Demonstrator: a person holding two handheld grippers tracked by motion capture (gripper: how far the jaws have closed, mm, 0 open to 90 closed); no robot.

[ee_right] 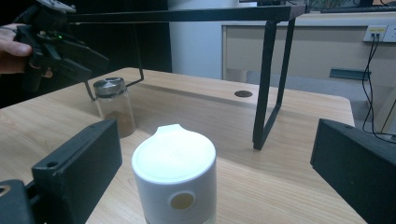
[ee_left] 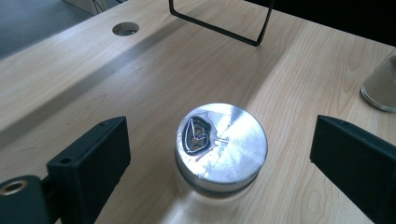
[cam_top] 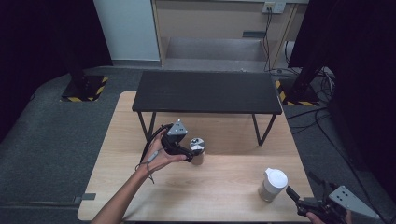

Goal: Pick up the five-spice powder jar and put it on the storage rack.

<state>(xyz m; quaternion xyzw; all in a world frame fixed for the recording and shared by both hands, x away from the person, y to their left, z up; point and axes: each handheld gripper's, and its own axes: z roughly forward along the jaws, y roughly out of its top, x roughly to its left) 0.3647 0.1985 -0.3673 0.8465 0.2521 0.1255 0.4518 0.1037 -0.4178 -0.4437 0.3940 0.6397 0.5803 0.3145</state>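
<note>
brushed metal caps the small glass jar point(ee_left: 220, 145) that stands upright on the light wooden worktop point(cam_top: 224, 186), just in front of the black low shelf point(cam_top: 208, 91) set on it. the left gripper point(cam_top: 192, 153) hangs above the jar and points down at it; in the left gripper view the lid sits between the two black fingers point(ee_left: 91, 161), a little nearer the left one, with clear gaps on both sides, so the fingers are spread and touch nothing. near the worktop's front right corner a white lidded container point(cam_top: 273, 184) stands upright. the right gripper point(cam_top: 294, 193) is level just beside it; in the right gripper view the container sits between its fingers point(ee_right: 77, 172), which are spread wide and clear of its sides.
</note>
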